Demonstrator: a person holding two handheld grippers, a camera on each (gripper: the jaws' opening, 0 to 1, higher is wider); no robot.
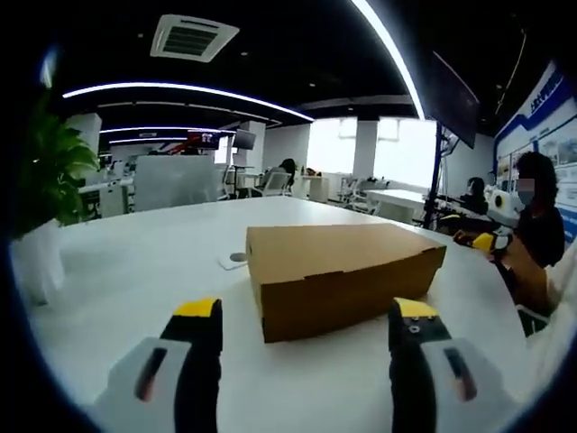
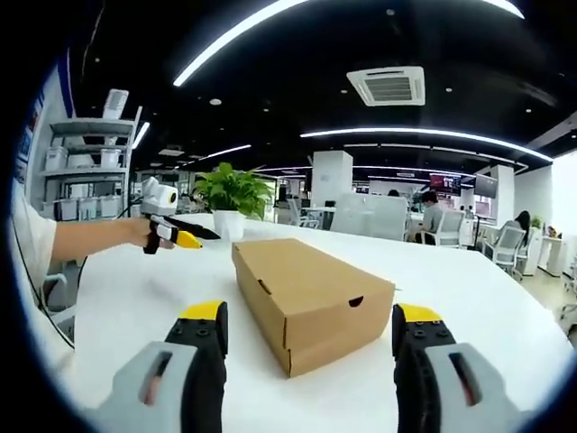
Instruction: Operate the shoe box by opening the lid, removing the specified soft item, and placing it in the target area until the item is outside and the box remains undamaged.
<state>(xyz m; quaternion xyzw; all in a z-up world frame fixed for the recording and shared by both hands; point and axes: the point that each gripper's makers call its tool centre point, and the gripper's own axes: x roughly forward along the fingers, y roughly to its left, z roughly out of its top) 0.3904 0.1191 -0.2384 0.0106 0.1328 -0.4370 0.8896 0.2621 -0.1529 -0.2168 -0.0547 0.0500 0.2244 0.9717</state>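
Closed cardboard shoe box [image 1: 343, 275] — plain, rectangular — on smooth white table [image 1: 135, 271]; both claws gape apart.

The left gripper [image 1: 306, 316] has its jaws spread wide and holds nothing. The right gripper [image 2: 308, 317] is likewise spread wide and holds nothing. The person's bare left forearm [image 2: 95, 237] reaches out level.

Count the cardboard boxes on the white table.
1. A closed shoe box lies mid-table, ahead of both open grippers, the left gripper and the right gripper. Anything behind it is hidden.
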